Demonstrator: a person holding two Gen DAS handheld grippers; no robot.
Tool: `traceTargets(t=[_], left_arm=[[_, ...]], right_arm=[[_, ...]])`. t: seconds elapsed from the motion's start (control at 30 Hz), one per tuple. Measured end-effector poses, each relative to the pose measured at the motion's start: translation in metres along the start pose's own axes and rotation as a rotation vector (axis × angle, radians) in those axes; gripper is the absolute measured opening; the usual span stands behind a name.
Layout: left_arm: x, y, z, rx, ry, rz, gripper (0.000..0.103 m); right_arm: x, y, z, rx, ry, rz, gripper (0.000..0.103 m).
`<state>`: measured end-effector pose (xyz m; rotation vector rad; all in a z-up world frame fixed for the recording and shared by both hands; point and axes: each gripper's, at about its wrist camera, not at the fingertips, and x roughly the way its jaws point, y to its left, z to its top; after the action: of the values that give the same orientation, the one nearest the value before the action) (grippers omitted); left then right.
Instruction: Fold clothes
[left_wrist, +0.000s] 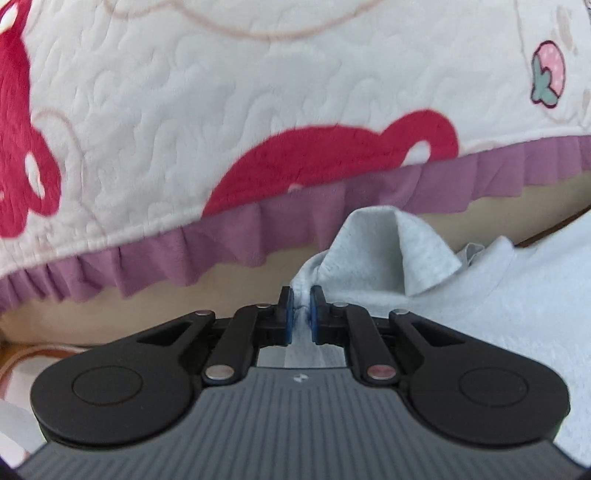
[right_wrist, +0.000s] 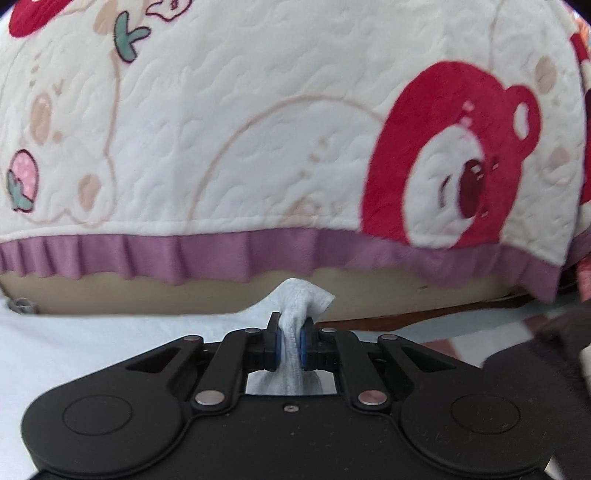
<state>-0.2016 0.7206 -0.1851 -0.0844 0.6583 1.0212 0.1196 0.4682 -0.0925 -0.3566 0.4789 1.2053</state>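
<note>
A pale blue garment (left_wrist: 498, 295) is seen lying across a beige surface (left_wrist: 92, 310) just below the purple ruffle (left_wrist: 258, 229) of a quilted cream cover printed with red bears (right_wrist: 454, 155) and strawberries; it is held at two places at once. In the left wrist view the left gripper (left_wrist: 301, 314) is closed on a gathered edge of the cloth, its blue pads (left_wrist: 290, 317) pressed together with only the thin fabric between them, and a peaked fold is thrown up just beyond the tips, beside what appears to be a ribbed collar (left_wrist: 491, 266). In the right wrist view the right gripper (right_wrist: 290, 347) is likewise clamped on a bunched corner of the same cloth, a stitched hem being visible where the fabric passes between the pads (right_wrist: 304, 349); the rest of the garment is spread away to the left. The material is judged to be soft, light knit — limp rather than stiff, so it will sag and drape between the two holds and will crease wherever it is bunched. Slipping is thought unlikely given the fuzzy weave, but thin single layers may be pulled out under tension; seams, hems and the collar band are the firmer places to be taken hold of — and matching corners should be gripped so that the fold lies square.
</note>
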Motion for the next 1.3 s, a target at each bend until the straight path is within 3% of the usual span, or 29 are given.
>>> traceTargets(t=[0.1, 0.17, 0.2, 0.23, 0.3, 0.4, 0.5, 0.57, 0.6, 0.63, 0.73, 0.8, 0.9, 1.03, 1.2, 1.3], left_arm=[[0.016, -0.003, -0.008, -0.003, 0.021, 0.013, 0.014], [0.032, 0.002, -0.014, -0.008, 0.115, -0.027, 0.019], [0.037, 0.007, -0.018, -0.008, 0.152, -0.032, 0.023], [0.036, 0.015, -0.025, -0.013, 0.168, -0.016, 0.035], [0.021, 0.035, -0.036, -0.081, 0.184, -0.004, 0.049], [-0.024, 0.061, -0.053, -0.174, 0.204, -0.101, 0.05], [-0.07, 0.068, -0.071, -0.16, 0.286, -0.092, 0.062], [-0.092, 0.068, -0.08, -0.165, 0.384, -0.079, 0.064], [-0.106, 0.071, -0.086, -0.192, 0.421, -0.091, 0.064], [-0.12, 0.076, -0.093, -0.226, 0.452, -0.108, 0.065], [-0.151, 0.083, -0.119, -0.315, 0.521, -0.127, 0.068], [-0.17, 0.088, -0.138, -0.375, 0.564, -0.137, 0.068], [-0.188, 0.09, -0.16, -0.486, 0.616, -0.208, 0.068], [-0.214, 0.083, -0.171, -0.567, 0.62, -0.295, 0.068], [-0.215, 0.07, -0.176, -0.545, 0.604, -0.28, 0.068], [-0.212, 0.072, -0.183, -0.58, 0.604, -0.289, 0.068]], right_arm=[[0.01, 0.002, -0.002, -0.065, 0.029, -0.066, 0.01], [0.023, 0.005, -0.005, -0.113, 0.082, -0.158, 0.023], [0.027, 0.006, -0.008, -0.133, 0.104, -0.231, 0.025], [0.029, 0.005, -0.011, -0.14, 0.12, -0.292, 0.025], [0.015, -0.006, -0.016, -0.036, 0.109, -0.284, 0.032], [-0.019, -0.022, -0.025, 0.127, 0.127, -0.141, 0.035], [-0.071, -0.018, -0.05, 0.206, 0.138, 0.058, 0.038], [-0.109, -0.009, -0.076, 0.187, 0.125, 0.176, 0.054], [-0.128, -0.004, -0.091, 0.168, 0.115, 0.233, 0.056], [-0.145, 0.0, -0.104, 0.156, 0.112, 0.275, 0.056], [-0.185, 0.005, -0.138, 0.186, 0.17, 0.278, 0.056], [-0.213, 0.023, -0.152, 0.156, 0.182, 0.383, 0.056], [-0.244, 0.068, -0.166, 0.054, 0.25, 0.594, 0.056], [-0.267, 0.154, -0.176, -0.082, 0.371, 0.92, 0.056], [-0.274, 0.268, -0.19, -0.3, 0.486, 1.105, 0.058], [-0.278, 0.323, -0.204, -0.494, 0.525, 1.127, 0.063]])
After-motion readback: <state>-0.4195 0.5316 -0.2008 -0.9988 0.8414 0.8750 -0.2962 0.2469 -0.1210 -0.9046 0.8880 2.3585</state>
